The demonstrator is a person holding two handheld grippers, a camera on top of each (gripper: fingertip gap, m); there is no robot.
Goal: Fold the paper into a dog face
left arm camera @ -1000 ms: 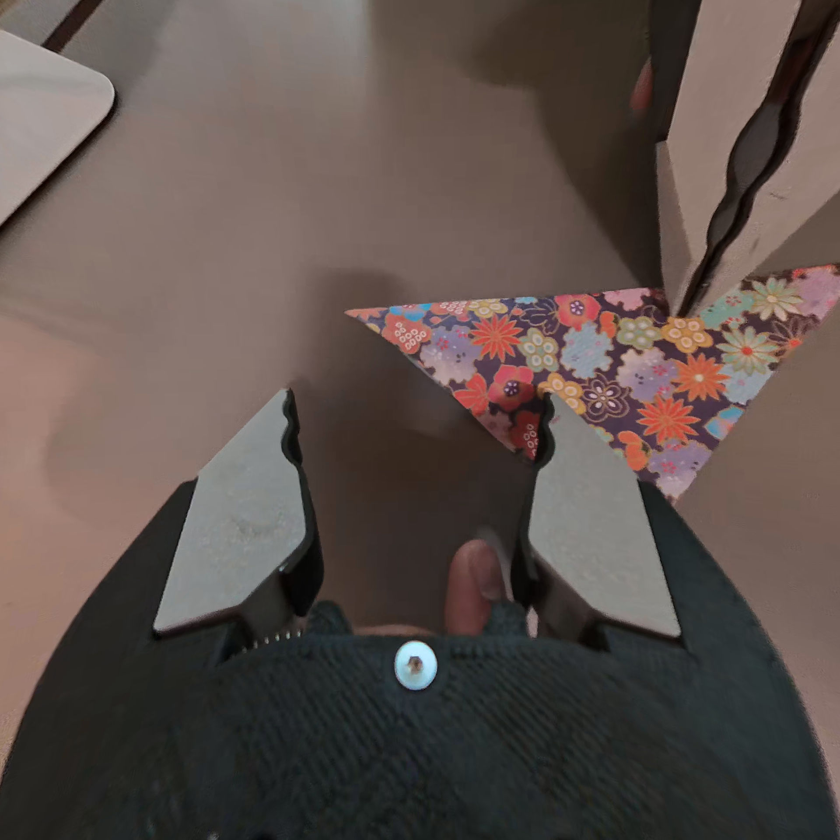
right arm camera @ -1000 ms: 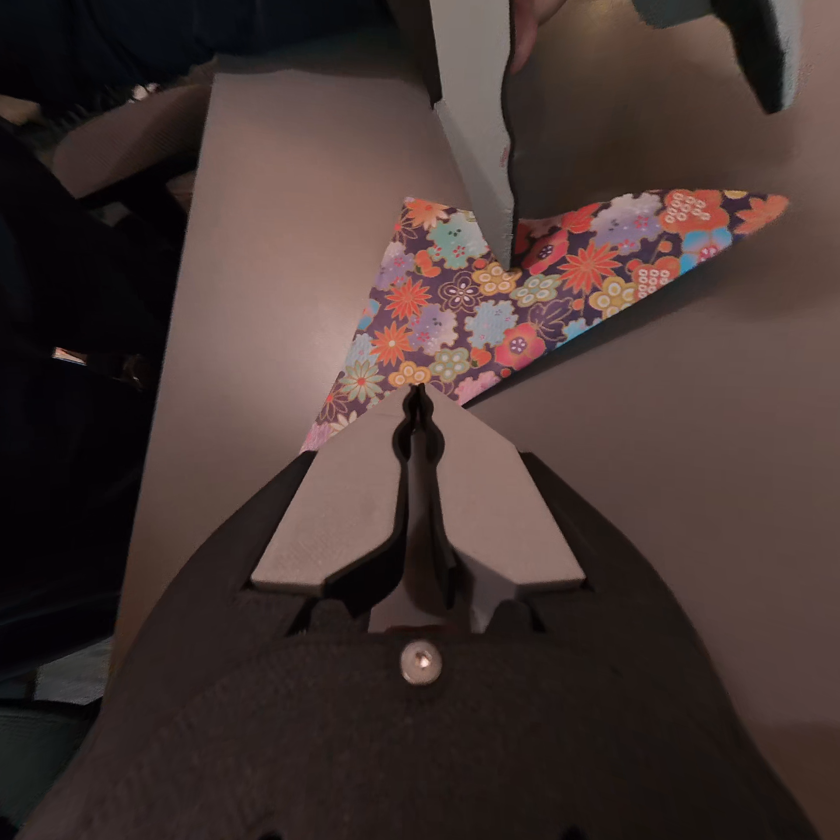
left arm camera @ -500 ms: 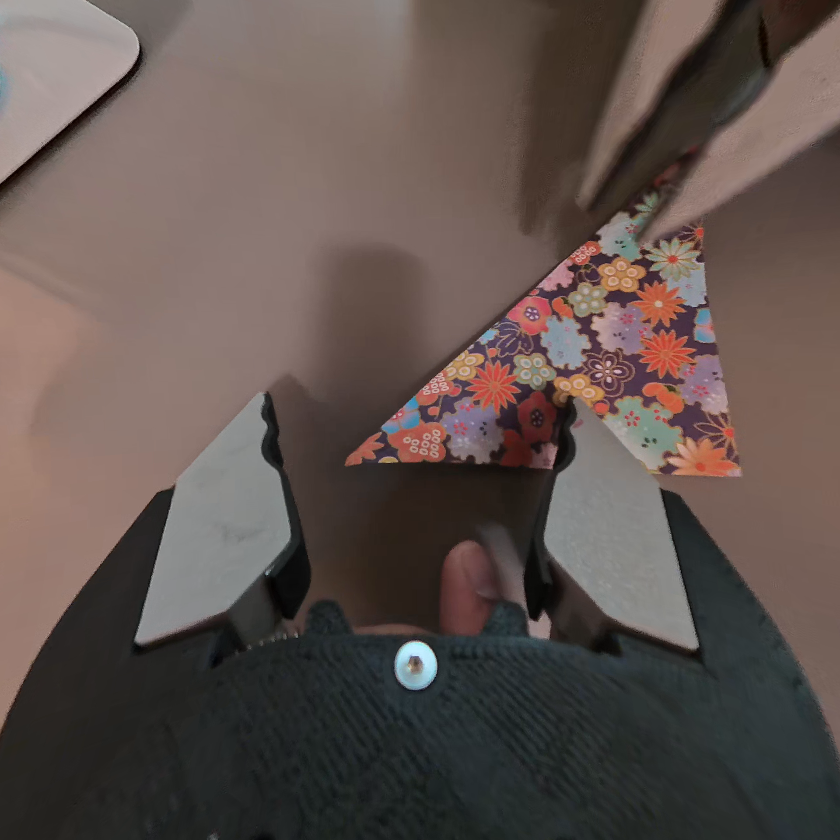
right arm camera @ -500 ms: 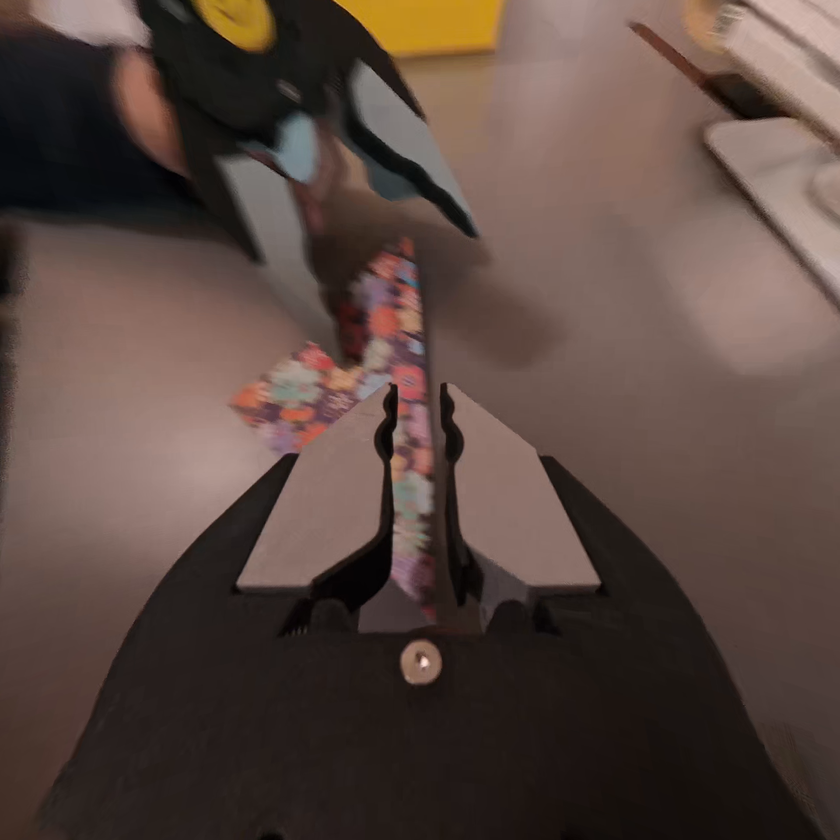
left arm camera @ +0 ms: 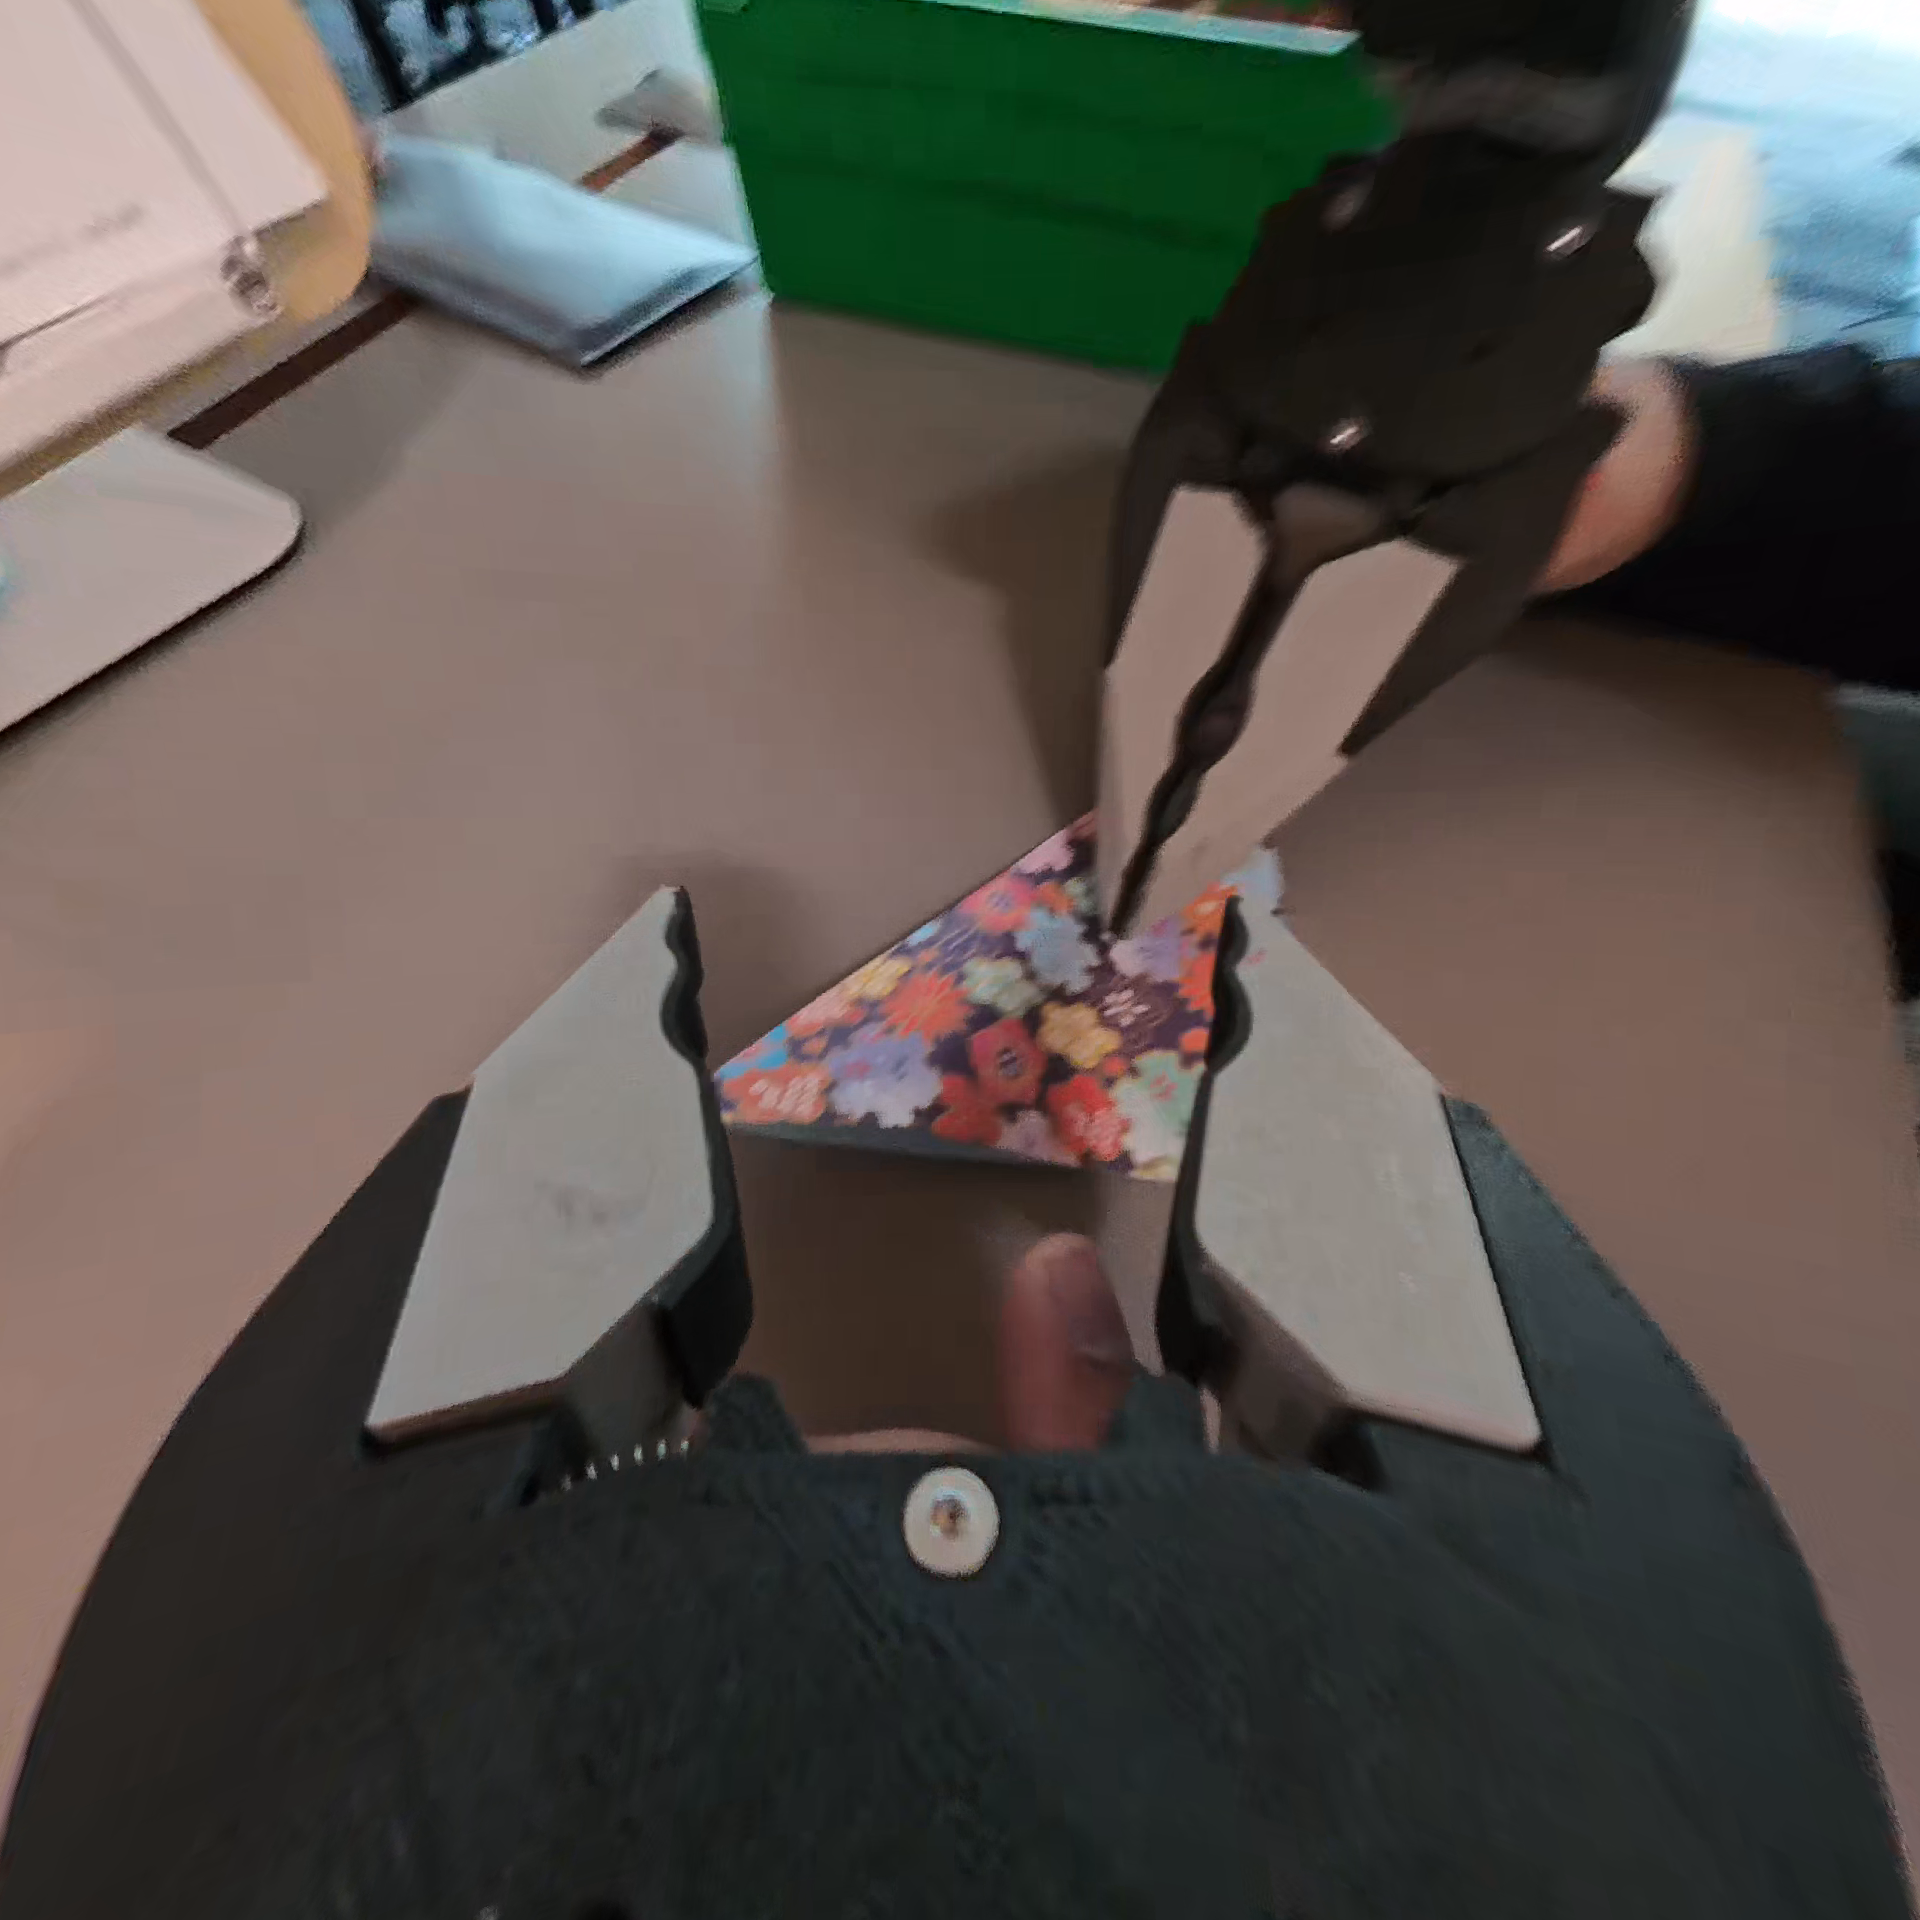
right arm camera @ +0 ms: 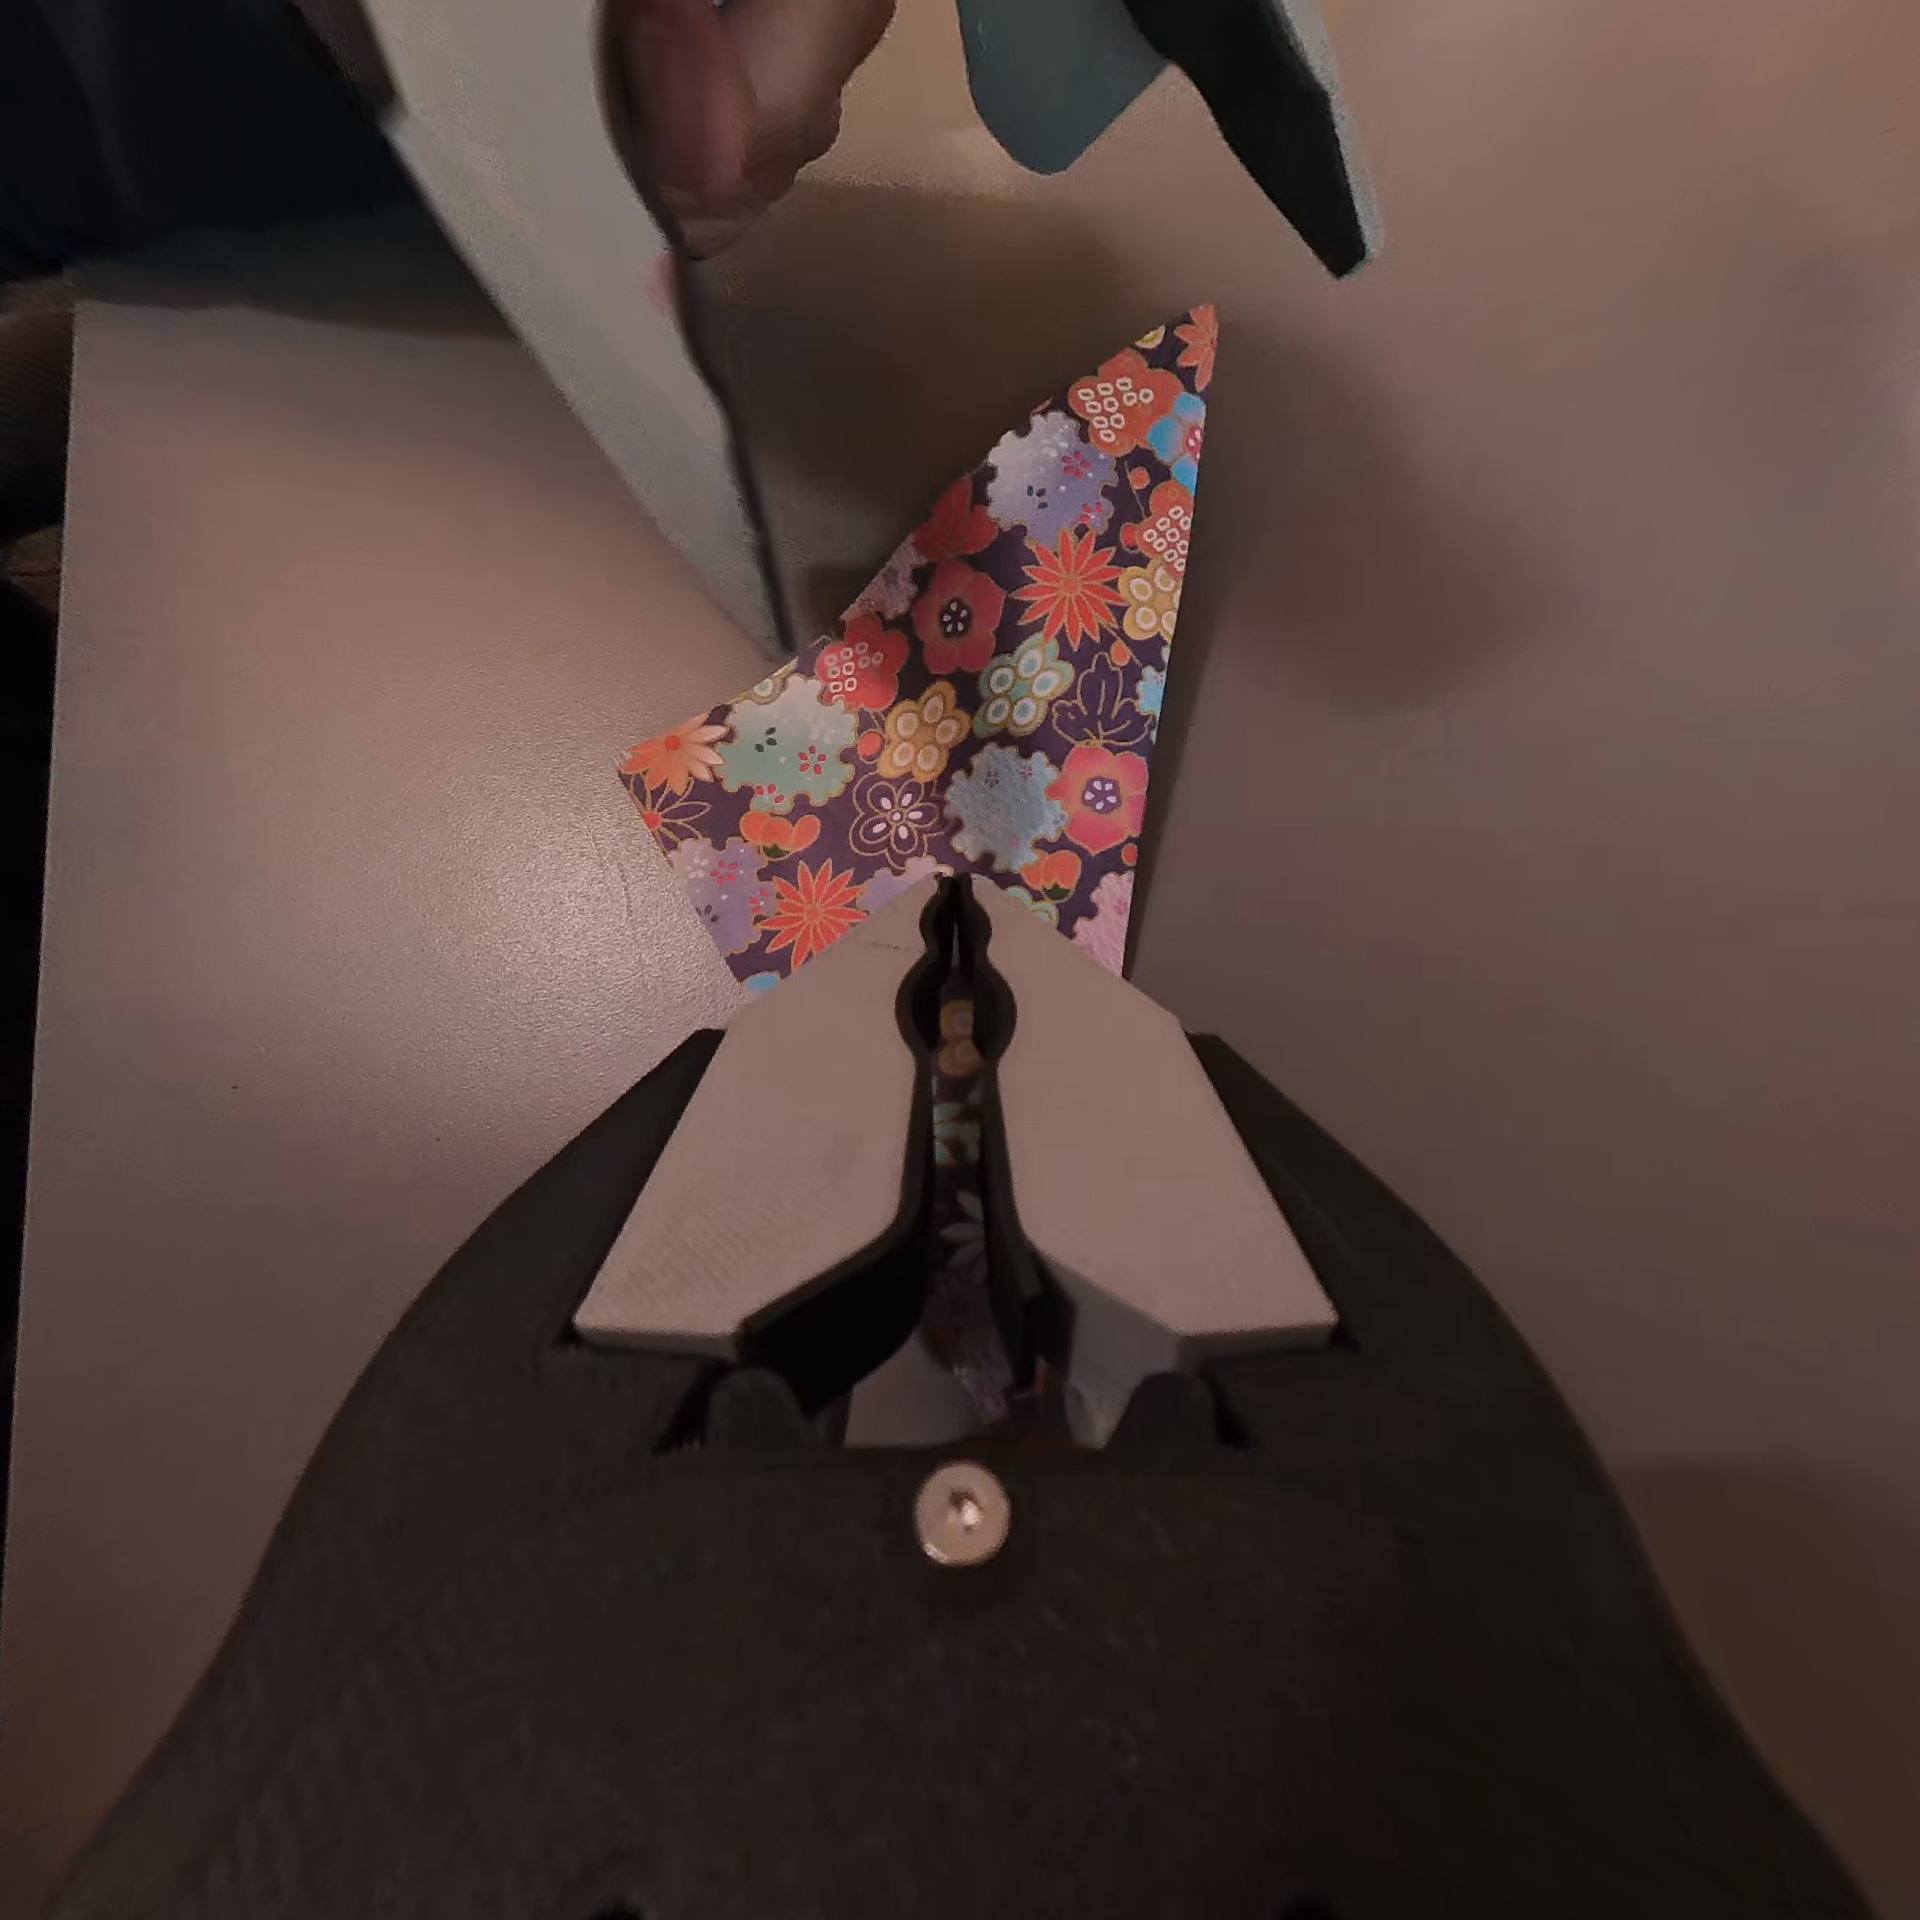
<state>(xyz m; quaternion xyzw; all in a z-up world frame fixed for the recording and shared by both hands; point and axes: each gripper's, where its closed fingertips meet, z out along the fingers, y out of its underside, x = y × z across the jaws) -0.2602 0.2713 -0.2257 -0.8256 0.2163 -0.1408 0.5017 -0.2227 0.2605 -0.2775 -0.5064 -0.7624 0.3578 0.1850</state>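
Left wrist view: moderately lit, daylight glare at upper right; motion blur throughout, heaviest on the green plastic box (left arm camera: 1049,177) and the background clutter; wide-angle stretching at edges. Right wrist view: dim, warm, sharper; flower-patterned folded paper triangle (right arm camera: 997,717) crisp; soft broad shadows on the matte beige tabletop (right arm camera: 1507,831); dark left margin.

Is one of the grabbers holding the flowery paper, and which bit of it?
Yes. The right gripper is shut on the flowery paper, pinching one corner. The left gripper is open, holding nothing.
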